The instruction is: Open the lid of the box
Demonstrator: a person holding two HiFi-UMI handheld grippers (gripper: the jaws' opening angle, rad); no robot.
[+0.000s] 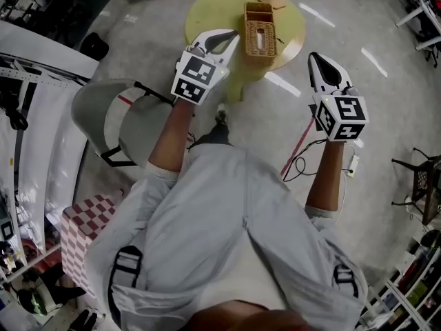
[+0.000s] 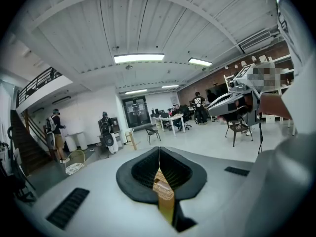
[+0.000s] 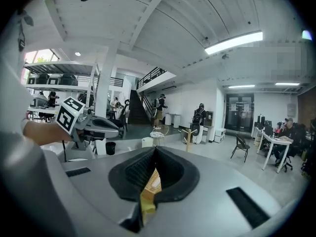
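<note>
Glossy grey floor [image 1: 275,129], round yellow table [image 1: 212,9], oblong woven wicker box [image 1: 260,29] atop.

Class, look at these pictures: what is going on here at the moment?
A person stands over a round yellow table, holding a gripper in each hand. The left gripper and the right gripper hover near the table, jaws together and empty. Neither touches the woven box on the table.

White left gripper [image 1: 233,38] and right gripper [image 1: 312,56], grey clothing [image 1: 220,212].
</note>
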